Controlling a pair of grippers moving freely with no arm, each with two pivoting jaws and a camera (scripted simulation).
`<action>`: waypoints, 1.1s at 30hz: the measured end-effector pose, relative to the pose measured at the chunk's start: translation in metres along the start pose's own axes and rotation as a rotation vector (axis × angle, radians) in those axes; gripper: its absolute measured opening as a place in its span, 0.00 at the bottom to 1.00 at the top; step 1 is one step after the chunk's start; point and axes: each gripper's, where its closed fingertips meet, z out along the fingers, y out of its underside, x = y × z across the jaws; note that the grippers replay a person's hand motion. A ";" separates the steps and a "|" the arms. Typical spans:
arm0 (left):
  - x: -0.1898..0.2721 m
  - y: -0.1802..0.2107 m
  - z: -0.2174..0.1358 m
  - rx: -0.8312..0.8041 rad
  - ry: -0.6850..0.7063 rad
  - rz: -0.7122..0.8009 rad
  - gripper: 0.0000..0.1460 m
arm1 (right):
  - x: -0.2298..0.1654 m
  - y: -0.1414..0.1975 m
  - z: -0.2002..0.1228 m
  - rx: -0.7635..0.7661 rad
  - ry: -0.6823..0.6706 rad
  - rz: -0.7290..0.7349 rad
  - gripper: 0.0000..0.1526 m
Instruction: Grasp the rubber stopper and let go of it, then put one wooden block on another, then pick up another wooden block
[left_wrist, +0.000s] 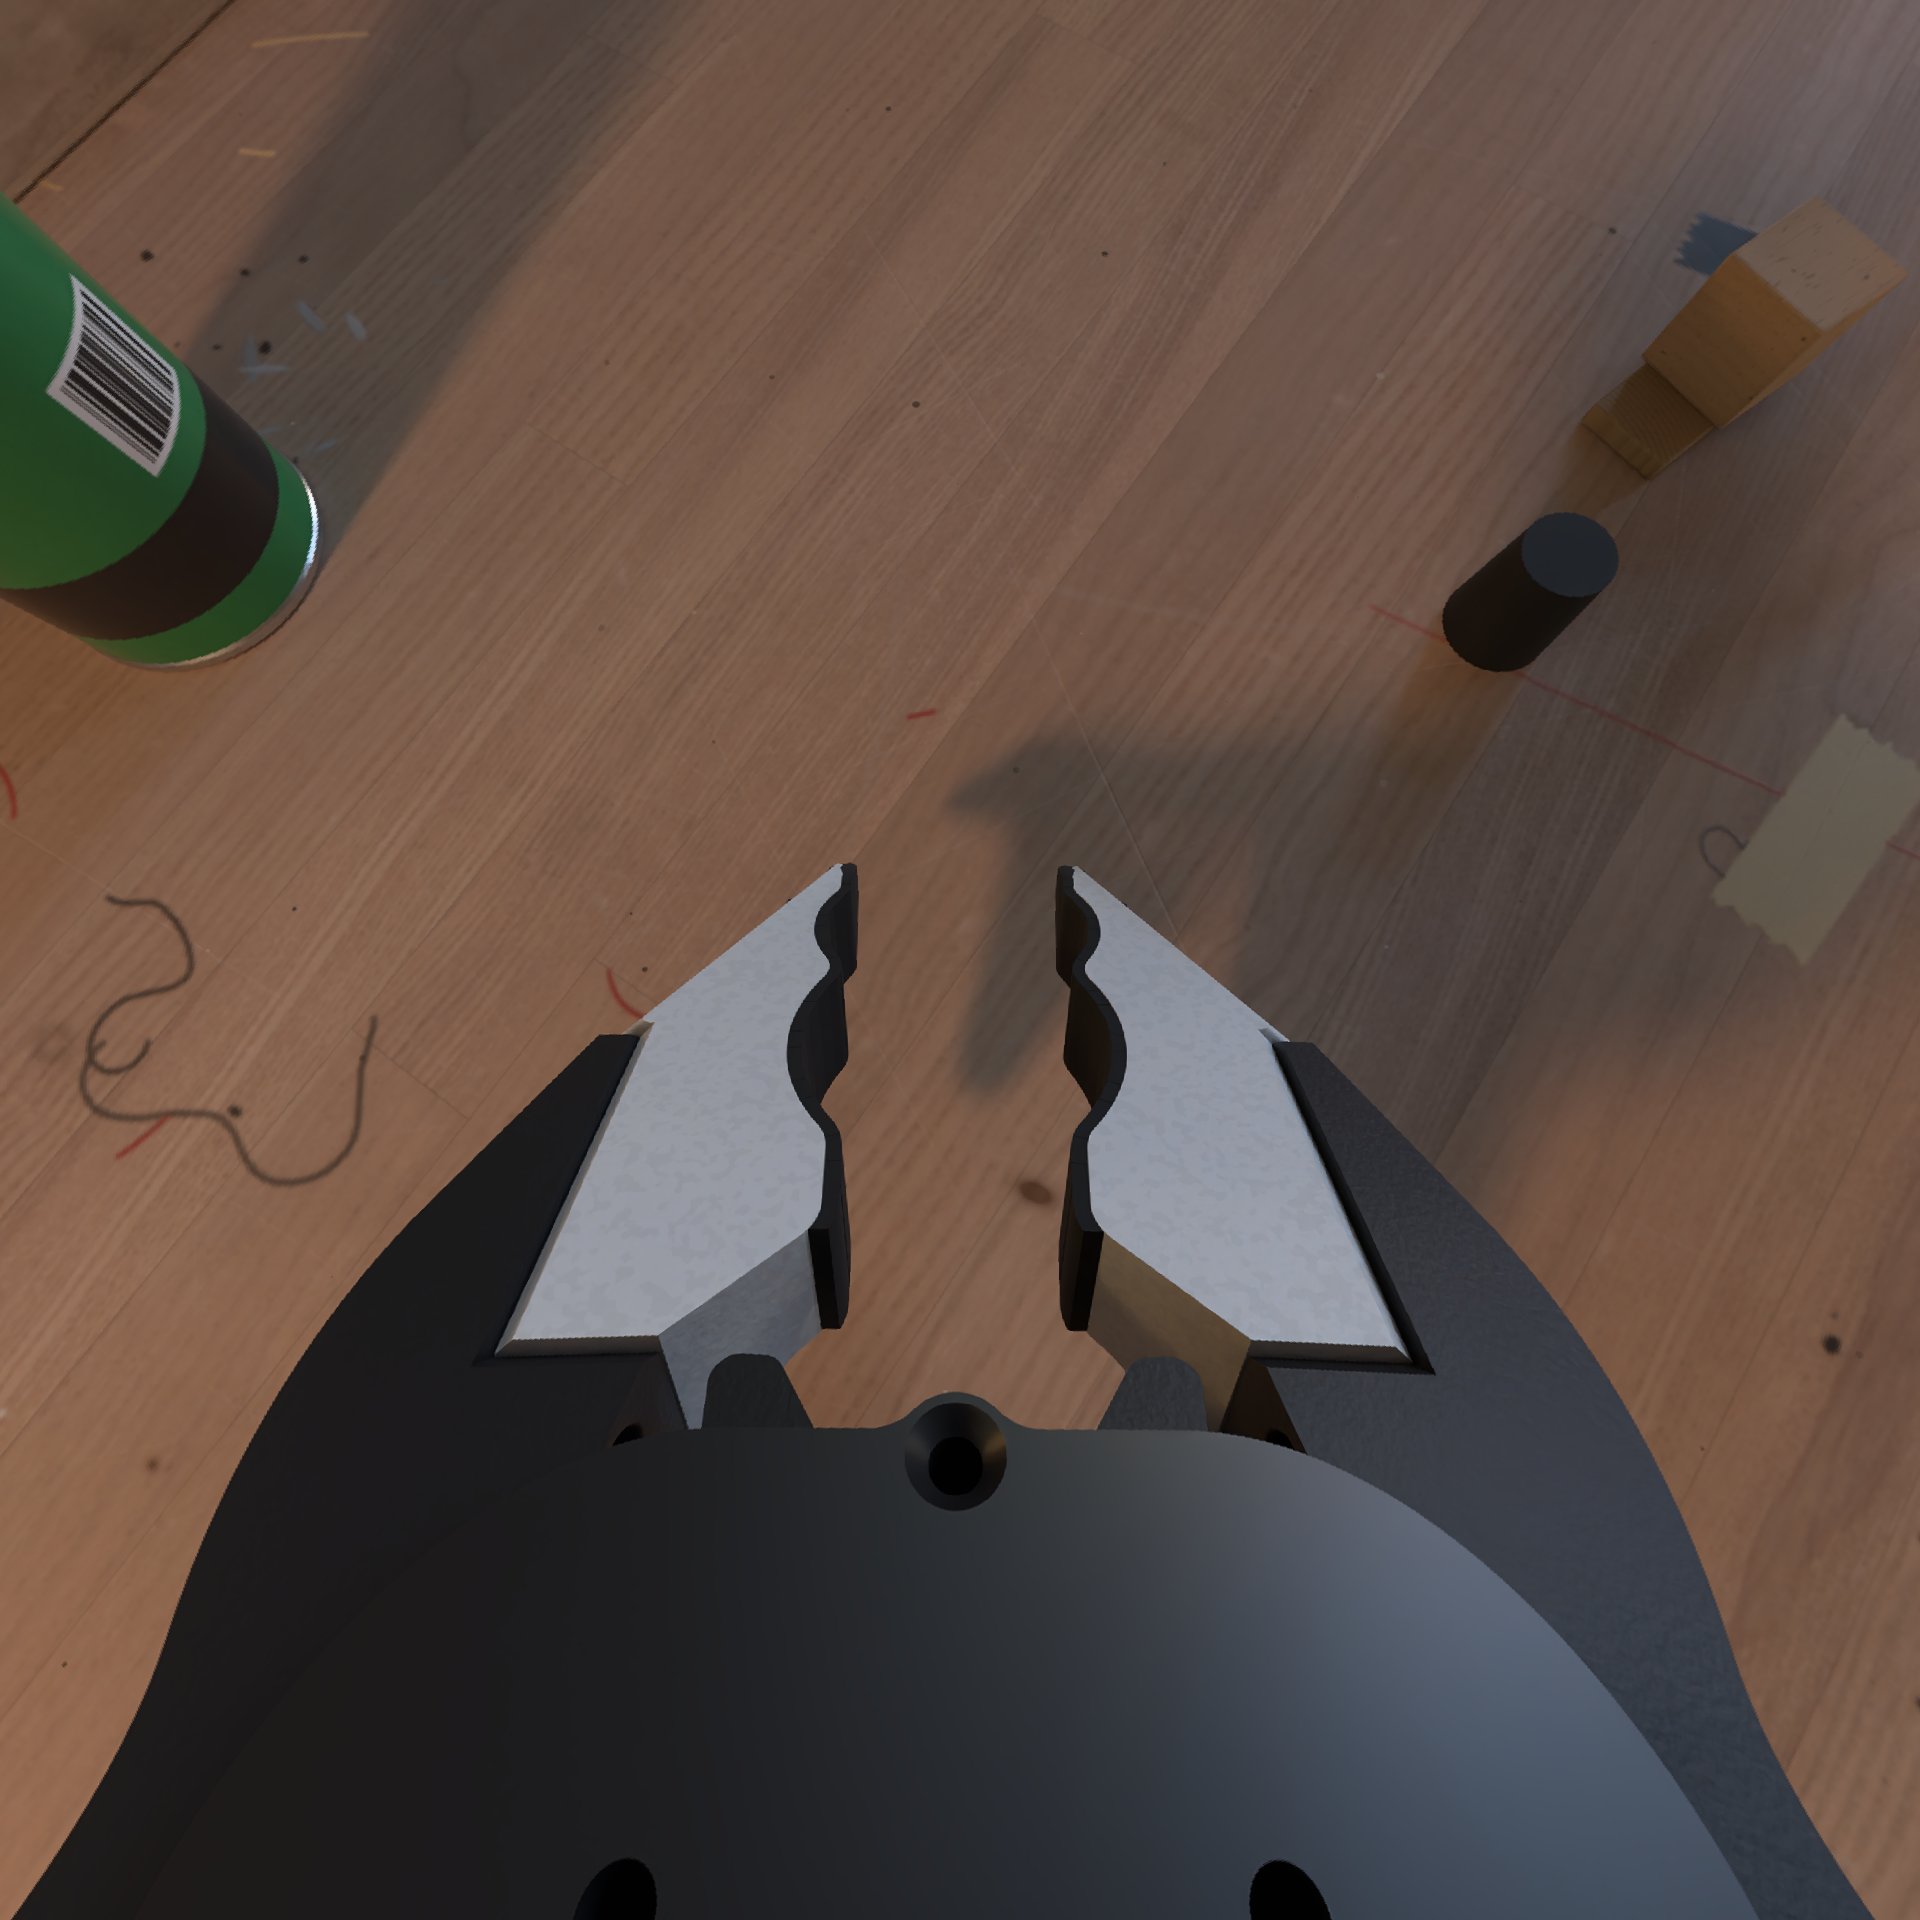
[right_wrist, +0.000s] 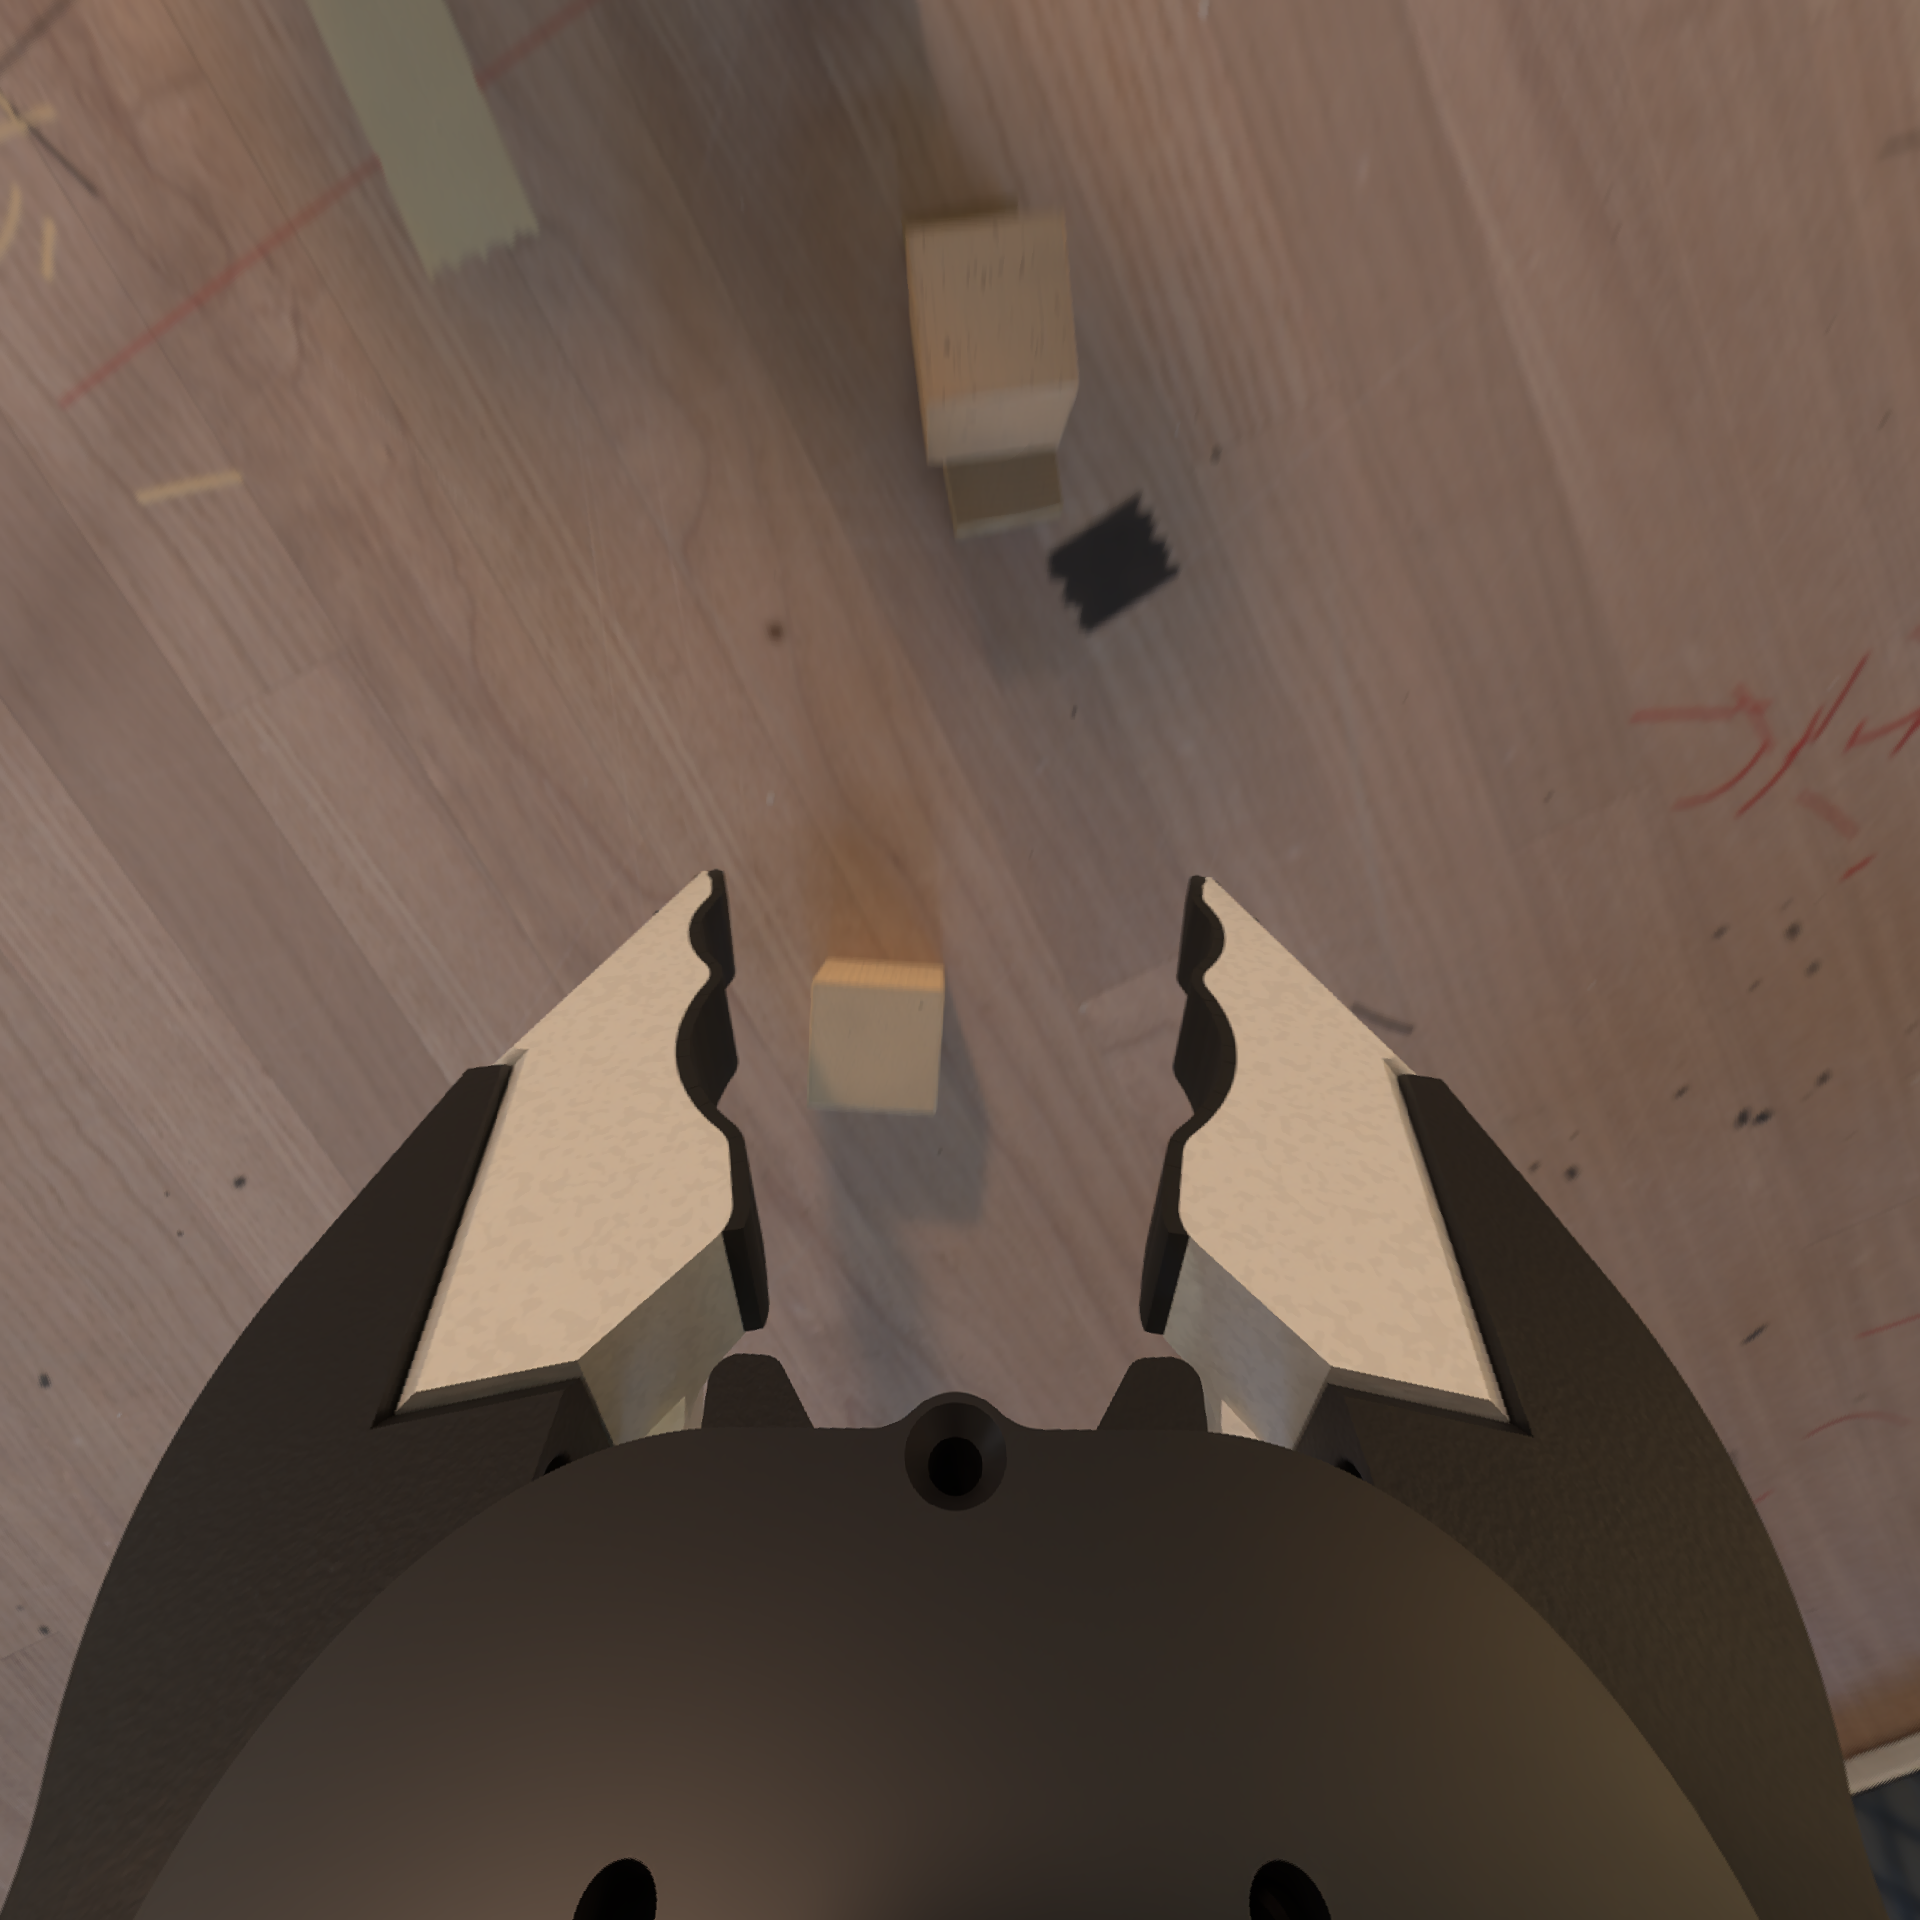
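In the left wrist view, a black rubber stopper (left_wrist: 1529, 592) stands on the wooden table at the right. Behind it two wooden blocks are stacked, the upper block (left_wrist: 1782, 312) on the lower block (left_wrist: 1652, 426). My left gripper (left_wrist: 956, 878) is open and empty, above bare table, left of the stopper. In the right wrist view, my right gripper (right_wrist: 954, 883) is open and empty above a single wooden block (right_wrist: 876, 1034), which lies on the table below and between the fingers. The stacked blocks (right_wrist: 989, 322) show farther ahead.
A green and black can (left_wrist: 125, 457) with a barcode label stands at the left. Pale tape patches (left_wrist: 1829, 842) (right_wrist: 421, 135) lie on the table. A dark tape patch (right_wrist: 1114, 561) lies beside the stack. Scribbles and red marks cover the wood.
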 end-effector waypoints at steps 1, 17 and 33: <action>0.001 0.000 0.000 -0.001 -0.001 0.003 0.26 | -0.002 0.008 0.000 0.000 0.000 0.014 0.60; 0.003 -0.002 -0.002 0.002 -0.005 0.008 0.26 | -0.014 0.046 0.008 -0.002 -0.011 0.087 0.51; 0.004 -0.003 -0.002 0.004 -0.007 0.011 0.26 | -0.019 0.043 0.007 0.061 0.011 0.071 0.20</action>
